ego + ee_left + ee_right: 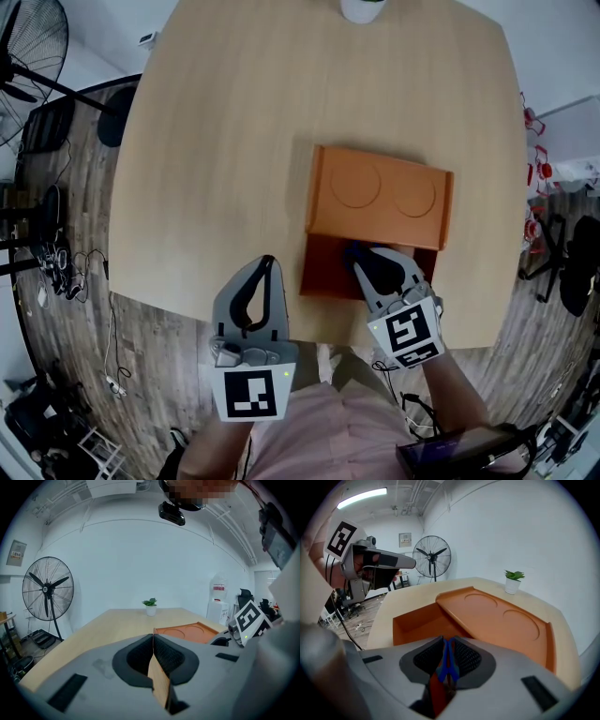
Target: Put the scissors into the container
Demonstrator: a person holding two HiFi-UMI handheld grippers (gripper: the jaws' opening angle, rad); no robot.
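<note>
The orange container lies on the wooden table, its lid slid back so the near compartment stands uncovered. My right gripper hangs over that compartment, shut on the blue-handled scissors. The blue handles are pinched between the pads, and the blades are hidden below. In the right gripper view the bare compartment lies just ahead of the right gripper. My left gripper is shut with nothing in it, left of the container near the table's front edge. In its own view the left gripper has its tips pressed together.
A small potted plant stands at the table's far edge. A floor fan and cables are on the floor to the left. Chairs and clutter sit to the right of the table.
</note>
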